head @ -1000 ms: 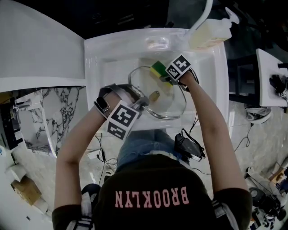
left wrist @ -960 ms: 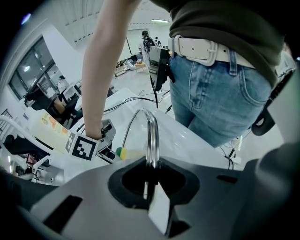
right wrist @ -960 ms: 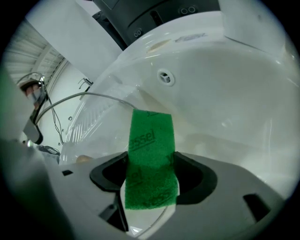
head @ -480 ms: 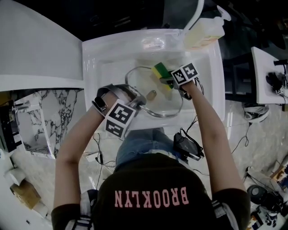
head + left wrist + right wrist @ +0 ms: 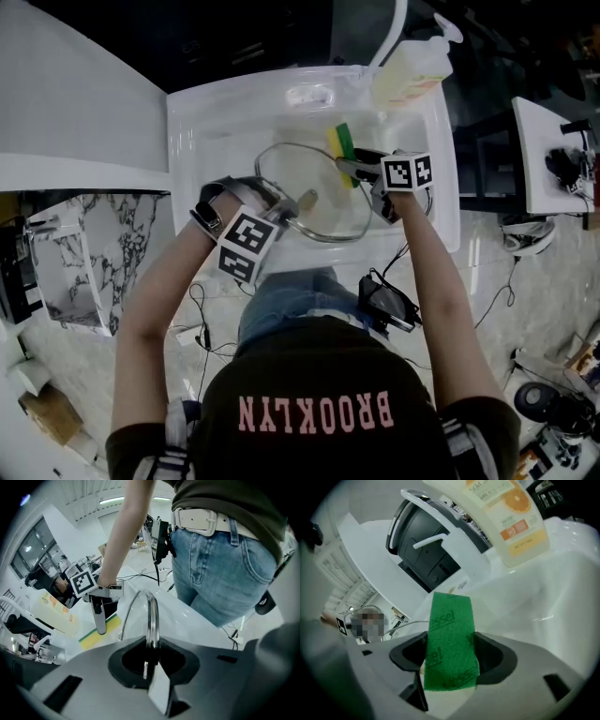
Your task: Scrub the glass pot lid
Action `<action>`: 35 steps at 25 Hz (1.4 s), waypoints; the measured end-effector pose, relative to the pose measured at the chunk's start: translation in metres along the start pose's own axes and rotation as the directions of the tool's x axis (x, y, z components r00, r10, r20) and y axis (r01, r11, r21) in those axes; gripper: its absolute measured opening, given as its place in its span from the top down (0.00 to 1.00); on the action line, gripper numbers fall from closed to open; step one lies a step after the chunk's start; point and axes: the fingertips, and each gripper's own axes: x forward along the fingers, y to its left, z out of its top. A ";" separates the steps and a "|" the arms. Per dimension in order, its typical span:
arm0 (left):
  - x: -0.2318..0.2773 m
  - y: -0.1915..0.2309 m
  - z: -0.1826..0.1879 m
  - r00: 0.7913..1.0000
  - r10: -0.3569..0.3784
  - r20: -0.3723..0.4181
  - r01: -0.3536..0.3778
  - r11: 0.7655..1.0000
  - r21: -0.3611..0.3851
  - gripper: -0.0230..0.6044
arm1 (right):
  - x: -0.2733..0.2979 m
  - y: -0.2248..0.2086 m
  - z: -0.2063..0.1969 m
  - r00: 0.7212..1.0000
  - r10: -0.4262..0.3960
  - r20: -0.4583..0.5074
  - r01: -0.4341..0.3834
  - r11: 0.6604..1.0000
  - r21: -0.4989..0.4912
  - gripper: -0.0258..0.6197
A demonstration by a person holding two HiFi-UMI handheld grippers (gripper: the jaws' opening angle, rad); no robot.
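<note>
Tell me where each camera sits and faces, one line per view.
Head view: on the head, steeply down into the sink; both forearms, left gripper, right gripper.
Left gripper view: along jaws clamping the glass pot lid, toward the person's jeans and right forearm.
Right gripper view: along jaws clamping the sponge, toward a soap bottle.
Shared: all show the sponge.

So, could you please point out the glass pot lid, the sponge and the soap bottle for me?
glass pot lid point(image 5: 328, 214): head view, on its clear pane.
sponge point(image 5: 450, 639): right gripper view, green scouring face.
soap bottle point(image 5: 513, 513): right gripper view, printed label.
</note>
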 end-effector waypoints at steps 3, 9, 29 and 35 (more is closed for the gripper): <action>0.001 0.001 0.000 1.000 0.004 -0.005 -0.004 1.000 -0.004 0.90 | -0.017 0.015 0.008 0.996 0.001 0.088 0.006 0.997 -0.076 0.51; 0.005 0.004 0.001 1.000 0.012 -0.011 -0.012 1.000 -0.011 0.90 | -0.046 0.040 0.017 0.976 0.057 0.209 -0.042 0.996 -0.078 0.51; 0.012 0.016 0.007 0.999 0.029 -0.036 -0.030 0.999 -0.025 0.90 | -0.161 0.133 0.065 0.866 0.090 0.492 0.068 0.953 -0.295 0.51; 0.013 0.015 0.006 0.999 0.024 -0.042 -0.026 0.999 -0.029 0.90 | -0.162 0.109 0.052 0.881 -0.080 0.466 0.258 0.907 -0.332 0.51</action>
